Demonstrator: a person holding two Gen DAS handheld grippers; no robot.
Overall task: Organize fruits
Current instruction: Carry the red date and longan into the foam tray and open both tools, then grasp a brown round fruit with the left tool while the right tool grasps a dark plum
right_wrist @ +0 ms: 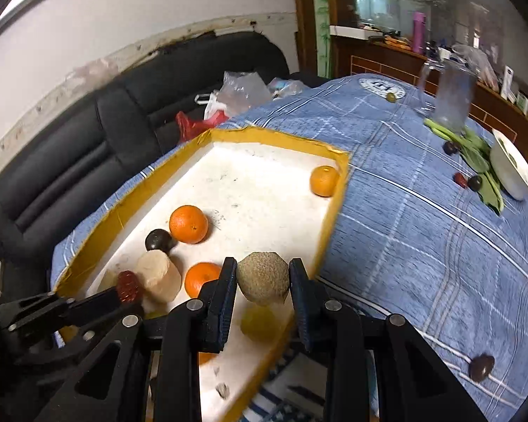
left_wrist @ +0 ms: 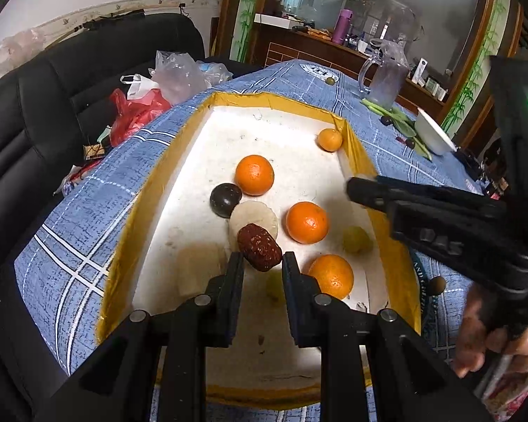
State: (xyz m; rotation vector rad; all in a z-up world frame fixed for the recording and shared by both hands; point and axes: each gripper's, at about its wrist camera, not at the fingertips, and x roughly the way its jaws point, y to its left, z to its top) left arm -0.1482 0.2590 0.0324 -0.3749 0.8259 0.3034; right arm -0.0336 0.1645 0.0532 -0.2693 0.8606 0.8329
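Wrinkled, dark red skin marks the dried jujube, an oblong fruit at lower centre of the left wrist view, pinched by its near end between the tips of the left gripper above the white foam tray. The tray is shallow and rectangular, its rim wrapped in yellow tape, its floor scuffed with dark specks. Inside lie four glossy, dimpled oranges, a smooth dark round fruit touching a pale, matt cylindrical piece, and blurred yellow-green fruits toward the lower right.

In the right wrist view, the right gripper at lower centre squeezes a tan, rough, finely grained round fruit between its black ribbed pads, above the tray's right edge. A blue cloth with white check lines covers the table. On it, at upper right, stand a clear glass jug and a white bowl beside green leaves. A black padded sofa fills the left.
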